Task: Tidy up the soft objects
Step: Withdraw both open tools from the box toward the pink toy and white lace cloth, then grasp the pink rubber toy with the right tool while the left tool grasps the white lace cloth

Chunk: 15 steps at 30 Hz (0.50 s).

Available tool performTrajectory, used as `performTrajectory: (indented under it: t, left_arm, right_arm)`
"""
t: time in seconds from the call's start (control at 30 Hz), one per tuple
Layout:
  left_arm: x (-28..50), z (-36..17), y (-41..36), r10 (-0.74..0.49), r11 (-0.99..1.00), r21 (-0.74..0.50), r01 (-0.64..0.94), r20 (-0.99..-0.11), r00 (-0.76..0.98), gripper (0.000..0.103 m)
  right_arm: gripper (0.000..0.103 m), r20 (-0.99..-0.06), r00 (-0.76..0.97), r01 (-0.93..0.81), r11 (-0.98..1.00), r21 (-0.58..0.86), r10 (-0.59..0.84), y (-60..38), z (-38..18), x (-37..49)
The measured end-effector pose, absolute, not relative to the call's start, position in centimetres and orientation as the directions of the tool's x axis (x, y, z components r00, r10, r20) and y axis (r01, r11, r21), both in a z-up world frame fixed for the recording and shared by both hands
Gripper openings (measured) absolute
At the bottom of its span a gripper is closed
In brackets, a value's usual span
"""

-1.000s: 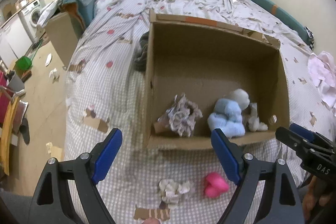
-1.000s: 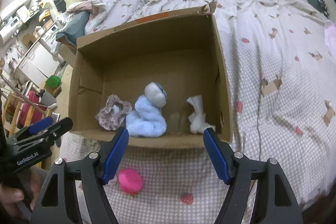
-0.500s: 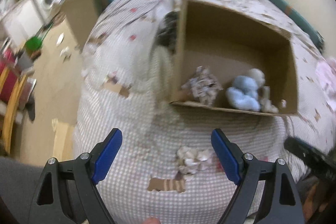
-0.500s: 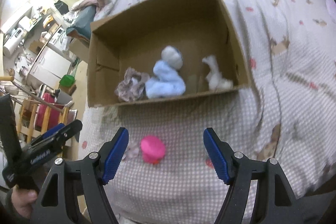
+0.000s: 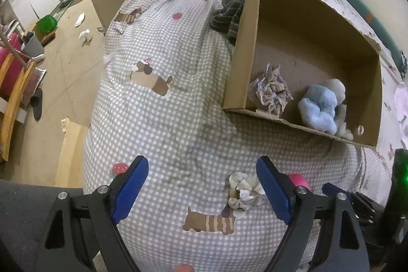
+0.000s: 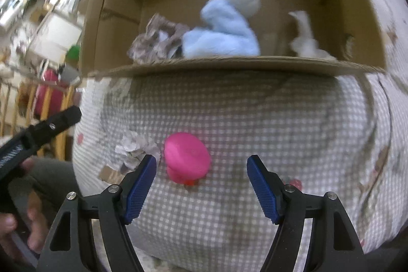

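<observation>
1. Already packed: three soft things inside the cardboard box (image 5: 301,24) that lies on the bed (image 5: 163,103). A crumpled patterned scrunchie (image 5: 271,91) at the left, a pale blue plush bundle (image 5: 320,107) in the middle, a small white fluffy piece (image 6: 304,41) at the right, all bunched along the near wall of the box.
2. Still out: two items on the checked bedspread, near side of the box. A pink rounded soft toy (image 6: 187,157) and, just beside it on its left, a whitish frilly scrunchie (image 5: 242,191).
3. Also outside: a dark striped cloth (image 5: 229,12) pressed against the far left wall of the box. Hard to say whether part of the job or not.
4. Left claw (image 5: 201,191): spread wide, nothing between the blue pads, pointing steeply down at the bedspread, the whitish frilly scrunchie just inside its right pad.
5. Right claw (image 6: 201,185): likewise wide and empty, angled down over the pink rounded soft toy, which sits nearer its left pad than its right. No contact visible yet.
6. Judged progress: somewhat past halfway, with three in and at least two to go.
7. Likely step in hand: approach for two pickups, one per claw, neither grasp begun.
8. Remaining, by this reading: close on each loose item, lift over the near wall, drop inside beside the others. Plenty of bare box floor toward the far side.
</observation>
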<state>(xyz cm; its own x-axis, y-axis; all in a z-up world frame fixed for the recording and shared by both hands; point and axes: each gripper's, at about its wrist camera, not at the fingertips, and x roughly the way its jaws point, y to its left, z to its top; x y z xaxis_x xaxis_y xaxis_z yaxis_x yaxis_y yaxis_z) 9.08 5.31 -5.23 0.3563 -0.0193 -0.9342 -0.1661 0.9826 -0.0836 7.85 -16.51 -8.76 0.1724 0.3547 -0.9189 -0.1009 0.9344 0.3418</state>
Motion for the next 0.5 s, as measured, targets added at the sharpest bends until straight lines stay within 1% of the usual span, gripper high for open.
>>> performTrajectory:
  t: [0.1, 0.17, 0.23, 0.27, 0.3, 0.33, 0.5]
  left_arm:
    - [9.0, -5.3, 5.6, -0.031, 0.982, -0.096, -0.166, -0.935, 0.353, 0.085]
    - [9.1, -5.4, 5.8, -0.027, 0.981, -0.092, -0.169, -0.936, 0.352, 0.085]
    - [9.1, -5.7, 5.9, -0.032, 0.98, -0.097, -0.173, -0.938, 0.344, 0.085]
    - [9.1, -5.8, 5.9, -0.031, 0.981, -0.094, -0.172, -0.94, 0.34, 0.085]
    - [9.2, -5.9, 5.8, -0.029, 0.982, -0.091, -0.168, -0.941, 0.337, 0.085]
    - [9.2, -6.1, 5.7, -0.024, 0.983, -0.084, -0.164, -0.942, 0.336, 0.085]
    - [9.4, -6.7, 5.1, -0.03, 0.986, -0.08, -0.146, -0.947, 0.321, 0.085]
  right_arm:
    - [0.078, -0.928, 0.139, -0.13, 0.936, 0.328, 0.345, -15.5, -9.8, 8.3]
    - [0.075, -0.931, 0.143, -0.147, 0.938, 0.315, 0.335, -14.9, -10.0, 8.4]
    - [0.062, -0.933, 0.144, -0.171, 0.937, 0.305, 0.33, -14.1, -10.1, 8.5]
    - [0.058, -0.933, 0.14, -0.179, 0.935, 0.305, 0.331, -13.6, -10.2, 8.6]
    - [0.051, -0.935, 0.133, -0.185, 0.935, 0.303, 0.33, -13.4, -10.4, 8.7]
    - [0.046, -0.937, 0.121, -0.191, 0.933, 0.304, 0.329, -13.1, -10.6, 8.6]
    - [0.045, -0.935, 0.149, -0.219, 0.933, 0.286, 0.321, -12.7, -9.7, 8.4]
